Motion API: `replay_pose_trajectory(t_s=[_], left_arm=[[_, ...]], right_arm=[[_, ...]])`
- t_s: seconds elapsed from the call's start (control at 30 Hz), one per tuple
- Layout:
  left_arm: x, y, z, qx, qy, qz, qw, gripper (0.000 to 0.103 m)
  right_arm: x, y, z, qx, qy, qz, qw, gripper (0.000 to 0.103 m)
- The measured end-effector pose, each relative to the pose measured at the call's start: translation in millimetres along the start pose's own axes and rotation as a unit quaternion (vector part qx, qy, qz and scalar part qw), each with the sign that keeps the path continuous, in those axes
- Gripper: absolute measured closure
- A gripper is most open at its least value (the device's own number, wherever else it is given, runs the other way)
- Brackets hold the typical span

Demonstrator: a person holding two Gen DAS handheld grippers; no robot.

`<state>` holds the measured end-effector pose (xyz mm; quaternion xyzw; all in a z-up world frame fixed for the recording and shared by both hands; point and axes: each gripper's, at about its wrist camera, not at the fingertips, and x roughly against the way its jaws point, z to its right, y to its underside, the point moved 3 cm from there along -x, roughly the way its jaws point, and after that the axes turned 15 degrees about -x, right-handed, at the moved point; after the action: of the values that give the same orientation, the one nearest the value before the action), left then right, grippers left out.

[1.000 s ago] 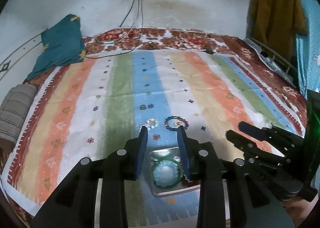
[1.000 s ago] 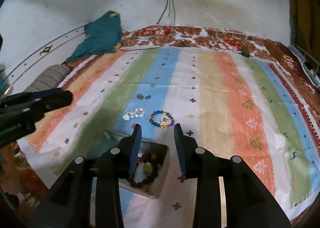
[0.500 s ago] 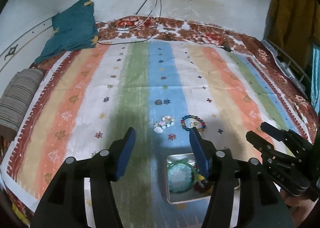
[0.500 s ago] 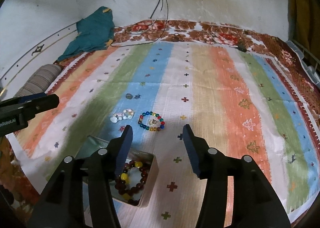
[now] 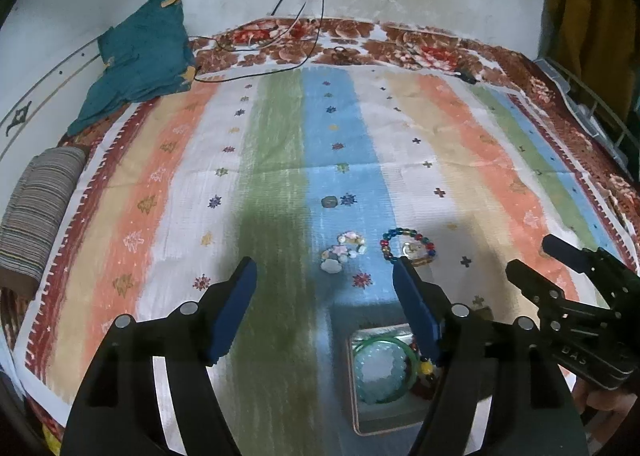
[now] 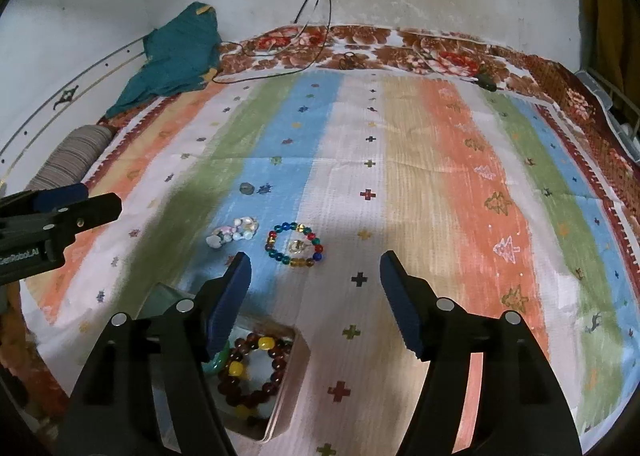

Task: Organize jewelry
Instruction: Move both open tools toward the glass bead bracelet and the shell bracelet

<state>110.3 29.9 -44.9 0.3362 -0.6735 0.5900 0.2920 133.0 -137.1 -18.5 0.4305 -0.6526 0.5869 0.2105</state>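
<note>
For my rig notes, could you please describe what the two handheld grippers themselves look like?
Both look alike. The left gripper and right gripper each have a matte black plastic frame, two long tapering fingers faced with ribbed blue pads, and round silver screw heads on the finger arms. White lettering is printed on each body's side. No cables or sleeves are visible.

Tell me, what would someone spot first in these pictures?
Probably the big striped blanket covering everything. In the middle lies a colourful bead bracelet with a pale shell bracelet beside it. Nearer, a small metal tin holds dark red and yellow beads, with both black claws opening and empty above.
</note>
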Motion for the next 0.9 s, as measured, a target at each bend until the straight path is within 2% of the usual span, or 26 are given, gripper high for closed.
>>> replay_pose_trajectory(t_s=[0.43,0.9], left_arm=[[-24.0,-13.2,5.9,-0.026,-0.010,-0.015,0.9995,0.031],[-50.6,-18.6,3.2,-0.029,-0.010,-0.040,0.9987,0.028]], right_arm=[[-18.8,-11.1,5.1,0.000,0.010,-0.007,1.000,0.036],[-43.1,-16.2,9.7,-0.001,0.023,-0.028,0.999,0.034]])
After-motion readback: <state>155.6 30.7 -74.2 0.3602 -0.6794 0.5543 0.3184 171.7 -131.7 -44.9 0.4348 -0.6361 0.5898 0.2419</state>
